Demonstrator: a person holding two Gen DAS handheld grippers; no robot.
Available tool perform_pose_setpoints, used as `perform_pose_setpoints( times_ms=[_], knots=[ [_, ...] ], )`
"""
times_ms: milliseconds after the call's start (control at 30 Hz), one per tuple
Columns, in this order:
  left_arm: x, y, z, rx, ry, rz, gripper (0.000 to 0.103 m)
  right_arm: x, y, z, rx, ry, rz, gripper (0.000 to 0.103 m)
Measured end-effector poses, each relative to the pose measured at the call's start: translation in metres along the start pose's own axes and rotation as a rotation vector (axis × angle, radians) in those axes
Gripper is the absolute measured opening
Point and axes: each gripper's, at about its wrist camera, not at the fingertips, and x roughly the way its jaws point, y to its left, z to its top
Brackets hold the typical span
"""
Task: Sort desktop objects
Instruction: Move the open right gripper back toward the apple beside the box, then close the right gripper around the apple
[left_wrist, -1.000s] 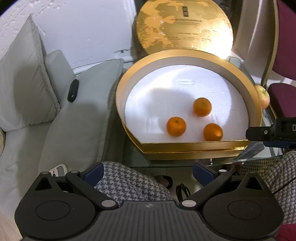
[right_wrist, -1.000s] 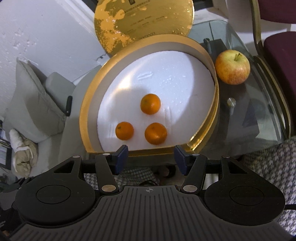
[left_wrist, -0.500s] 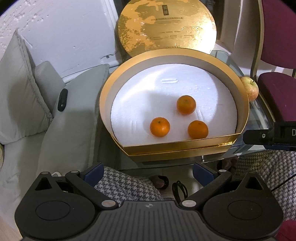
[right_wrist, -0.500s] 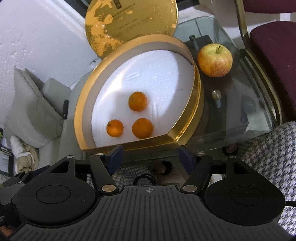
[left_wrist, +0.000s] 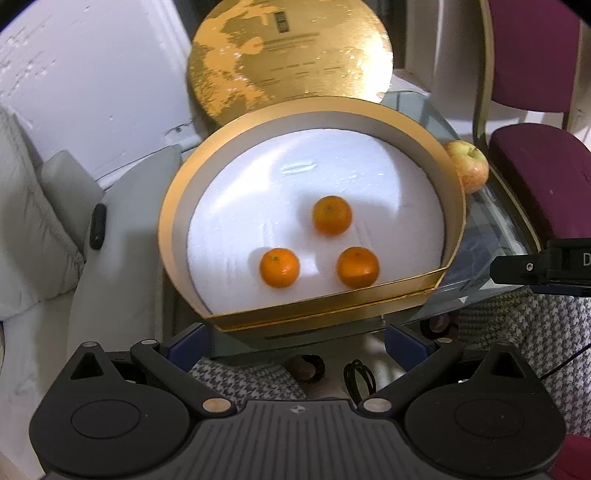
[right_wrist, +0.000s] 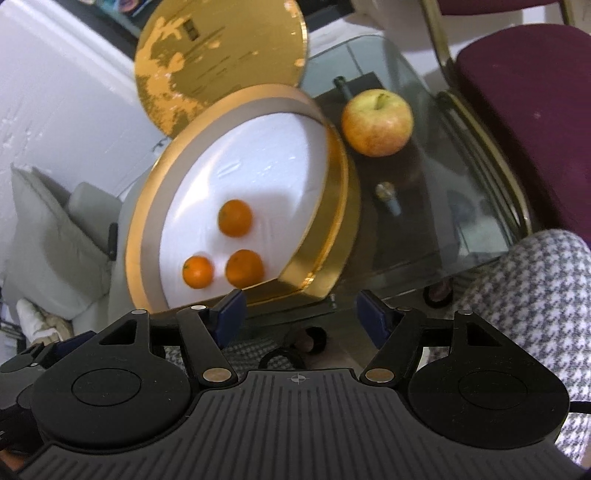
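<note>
While three oranges are seen lying on the white liner of the gold box on the glass table, an apple is found just beside its rim. Both the left gripper and the right gripper are held empty, fingers wide, the right's having just been opening.

We read this as a home living room: grey sofa cushions against a white wall, a glass bench, a maroon upholstered chair, a gold gift box.
</note>
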Motion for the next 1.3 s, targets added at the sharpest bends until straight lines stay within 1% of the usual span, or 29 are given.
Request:
perform_pose_setpoints(
  times_ms=[300,600,867,1000,1133,1300],
  knots=[
    [-0.001,-0.017,0.004,0.058,-0.006,-0.015,0.102,-0.011,-0.018,-0.001,0.032,-0.029,-0.038,0.073],
    [0.006,-0.023,0.011,0.07,0.008,-0.018,0.102,-0.01,-0.031,0.004,0.067,-0.037,-0.041,0.073],
    [0.016,-0.02,0.023,0.05,0.015,-0.017,0.102,-0.004,-0.041,0.024,0.102,-0.061,-0.072,0.073],
    [0.021,-0.014,0.03,0.024,0.018,-0.012,0.102,0.001,-0.045,0.038,0.123,-0.077,-0.079,0.073],
    [0.028,-0.006,0.036,-0.012,0.023,-0.002,0.102,0.007,-0.046,0.054,0.121,-0.093,-0.089,0.073],
    [0.037,0.003,0.045,-0.037,0.032,0.005,0.102,0.018,-0.043,0.07,0.113,-0.093,-0.103,0.073]
  ],
)
